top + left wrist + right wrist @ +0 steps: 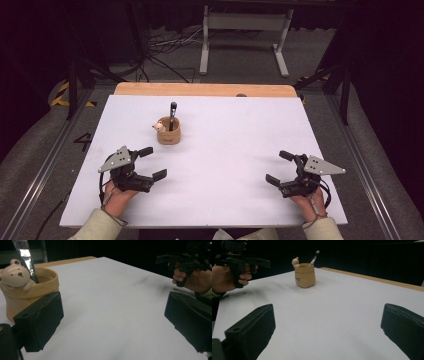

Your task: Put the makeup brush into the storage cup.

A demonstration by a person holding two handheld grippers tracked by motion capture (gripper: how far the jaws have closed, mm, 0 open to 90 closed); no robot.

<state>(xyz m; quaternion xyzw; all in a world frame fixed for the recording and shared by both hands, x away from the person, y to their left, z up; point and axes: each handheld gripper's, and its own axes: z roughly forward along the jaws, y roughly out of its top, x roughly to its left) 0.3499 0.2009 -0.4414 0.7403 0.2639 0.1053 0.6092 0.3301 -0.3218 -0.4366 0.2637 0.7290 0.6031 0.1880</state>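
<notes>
Two grippers: both rest low over the table, well apart, each with jaws spread and empty.
Table: a white rectangular board (225, 165) with a bare wooden strip along its far edge.
Left gripper (151, 163): the black two-jaw tool nearest the pot, just short of it.
Right gripper (277, 167): black too, far from the pot.
Pot: a tan sack-shaped holder (168, 133) with a small cream bear figure (15, 275) on its rim, standing left of the table's centre.
Brush: a dark-handled brush (172, 114) upright in the pot.
</notes>
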